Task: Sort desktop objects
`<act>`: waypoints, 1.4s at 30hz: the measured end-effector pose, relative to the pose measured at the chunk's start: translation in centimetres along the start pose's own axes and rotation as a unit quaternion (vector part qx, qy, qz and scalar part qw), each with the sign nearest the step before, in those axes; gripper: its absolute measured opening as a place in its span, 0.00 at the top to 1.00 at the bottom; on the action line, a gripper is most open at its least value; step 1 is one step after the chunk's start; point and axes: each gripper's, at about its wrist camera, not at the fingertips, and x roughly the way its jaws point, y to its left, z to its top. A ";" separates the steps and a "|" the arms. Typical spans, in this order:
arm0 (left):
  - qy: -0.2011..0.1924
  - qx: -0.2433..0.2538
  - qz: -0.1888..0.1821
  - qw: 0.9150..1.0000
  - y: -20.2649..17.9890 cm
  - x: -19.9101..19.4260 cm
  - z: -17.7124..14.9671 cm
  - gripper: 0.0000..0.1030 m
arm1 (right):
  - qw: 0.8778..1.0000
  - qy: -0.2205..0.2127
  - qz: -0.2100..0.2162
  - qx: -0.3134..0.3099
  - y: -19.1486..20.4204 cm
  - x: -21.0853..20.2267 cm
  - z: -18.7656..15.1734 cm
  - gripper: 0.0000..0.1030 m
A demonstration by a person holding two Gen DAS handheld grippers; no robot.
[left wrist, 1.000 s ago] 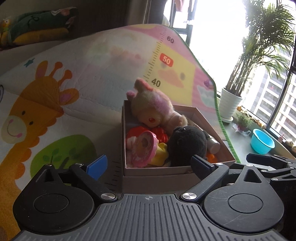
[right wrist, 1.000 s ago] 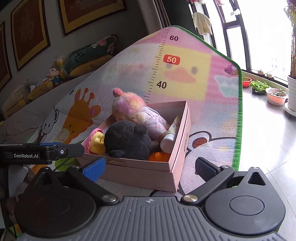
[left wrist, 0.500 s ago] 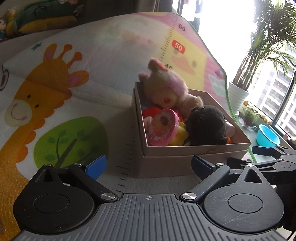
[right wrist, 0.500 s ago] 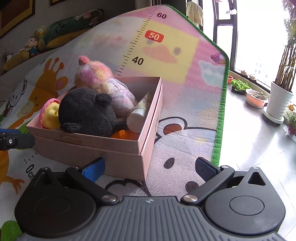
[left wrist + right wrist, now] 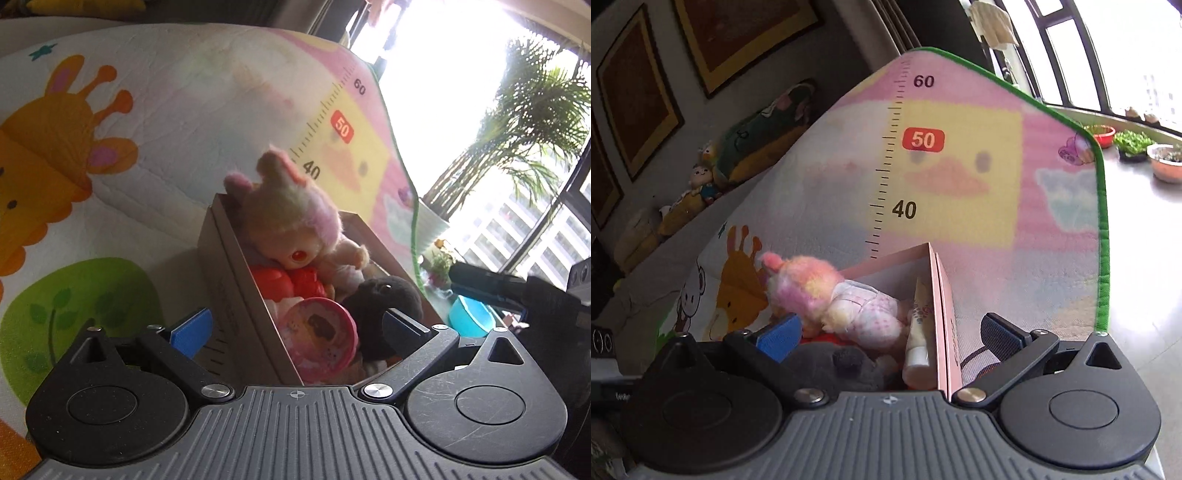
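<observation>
A pink cardboard box [image 5: 236, 280] sits on the play mat. It holds a pink plush doll [image 5: 295, 229], a black plush [image 5: 391, 295], a red toy [image 5: 291, 280], a round pink toy [image 5: 317, 336] and a white tube [image 5: 918, 336]. My left gripper [image 5: 295, 328] is open, its jaws either side of the box's left wall. My right gripper [image 5: 890, 332] is open, its jaws either side of the box's right wall [image 5: 942, 325]. The doll [image 5: 842, 299] and the black plush [image 5: 831, 365] also show in the right wrist view. The right gripper shows in the left wrist view [image 5: 517, 288].
The play mat [image 5: 997, 184] with a giraffe and a ruler print covers the floor. A potted palm [image 5: 517, 129] and a blue bowl [image 5: 472, 321] stand by the window. Plant pots [image 5: 1145, 151] line the sill. Plush toys [image 5: 713, 177] lie along the wall.
Both grippers have moved forward to the box. Each now has one box wall between its open jaws. The box has stayed on the mat.
</observation>
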 end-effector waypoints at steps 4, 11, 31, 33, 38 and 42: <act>0.011 0.008 -0.020 1.000 0.0 2.1 -0.3 0.02 | 0.993 0.060 0.018 0.095 -1.5 4.3 0.2 0.00; -0.003 -0.018 -0.023 1.000 2.3 2.5 0.6 0.00 | 0.989 0.066 0.035 0.128 0.2 6.7 0.4 0.00; -0.055 0.016 0.150 0.987 3.8 -4.1 -3.9 0.00 | 0.996 0.014 -0.067 -0.063 7.1 3.5 -6.4 0.00; -0.035 0.008 0.160 0.986 3.6 -4.1 -5.0 0.00 | 0.992 0.020 -0.079 -0.101 8.1 3.0 -7.9 0.00; -0.031 0.019 0.211 0.977 3.0 -3.9 -7.2 0.00 | 0.981 0.023 -0.108 -0.157 9.5 2.9 -10.7 0.00; -0.032 0.033 0.229 0.972 2.6 -4.1 -8.3 0.00 | 0.981 0.011 -0.110 -0.161 9.4 2.9 -11.9 0.00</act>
